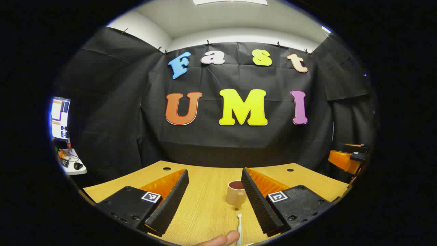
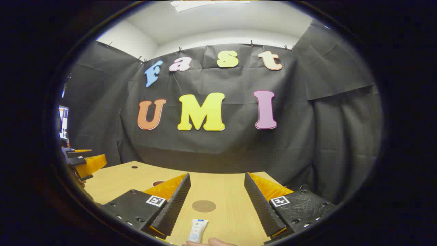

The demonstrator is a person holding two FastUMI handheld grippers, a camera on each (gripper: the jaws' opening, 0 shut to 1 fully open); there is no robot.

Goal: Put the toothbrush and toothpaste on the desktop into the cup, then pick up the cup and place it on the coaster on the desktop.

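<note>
The left gripper is spread wide, its ribbed fingers clear of every object and hovering over the wood-grain tabletop. Between those fingers, toward the right one, stands the cup: a tan, matte cylinder with a dark interior, upright and set back from the near edge. Nearer the near edge lies the toothbrush, slender and pale, its small head pointing toward the cup; a fingertip rests just beside its handle. The right gripper is likewise spread wide and grips nothing. Between its fingers a flat, round, brown coaster lies on the tabletop. Closer to the near edge lies the toothpaste, a small white tube, with a fingertip just beside it.
</note>
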